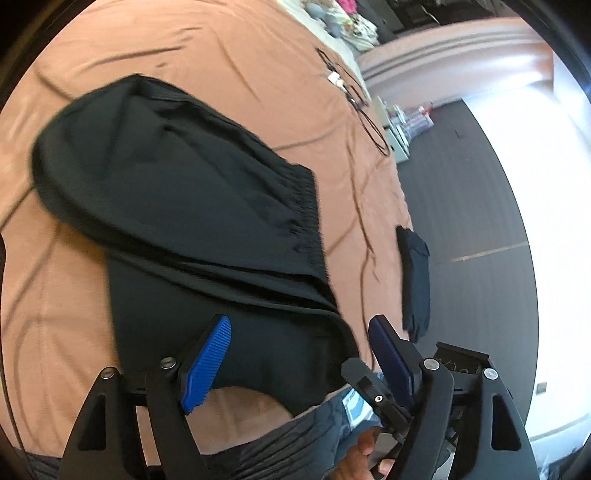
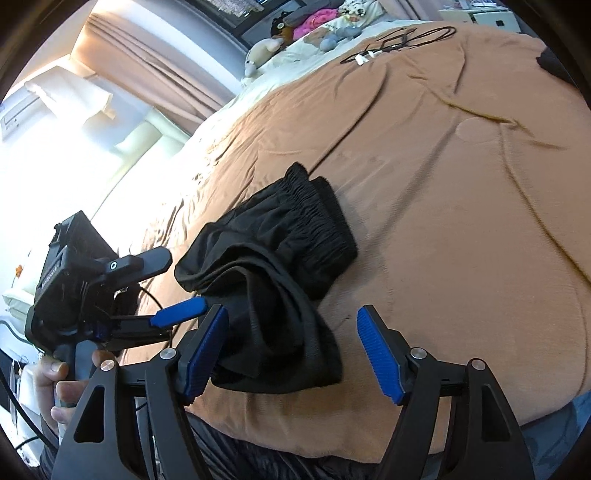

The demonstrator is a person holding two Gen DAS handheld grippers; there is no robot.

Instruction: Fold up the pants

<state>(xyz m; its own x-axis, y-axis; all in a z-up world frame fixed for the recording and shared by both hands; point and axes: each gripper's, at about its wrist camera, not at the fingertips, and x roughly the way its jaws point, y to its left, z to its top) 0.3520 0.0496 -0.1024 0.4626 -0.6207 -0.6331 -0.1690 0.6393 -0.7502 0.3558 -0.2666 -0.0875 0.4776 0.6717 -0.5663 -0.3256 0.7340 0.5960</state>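
1. Right wrist view, far left: a bright window with tan curtains [image 2: 155, 70]; below it a hand [image 2: 55, 384] holds the left claw [image 2: 173, 291], seen side-on, its blue fingers spread and empty
2. Centre: the black pants [image 2: 273, 280] lie folded in a bundle on the bed's tan cover [image 2: 461, 221], elastic waistband uppermost, near the cover's near edge
3. The right claw [image 2: 291, 354] stands wide open with nothing gripped; its left pad lies just beside the bundle's lower edge, and contact cannot be told
4. Upper centre to right: soft toys [image 2: 295, 26] at the bed's head, then a black cable [image 2: 402, 40] on the cover
5. Left wrist view, left to centre: the pants [image 1: 184, 206] spread over the tan cover [image 1: 66, 295]; the left claw [image 1: 299, 362] gapes wide over their near edge, holding nothing
6. Right: another dark garment [image 1: 415, 280] at the bed's edge, then dark floor [image 1: 480, 184] and a bright doorway beyond
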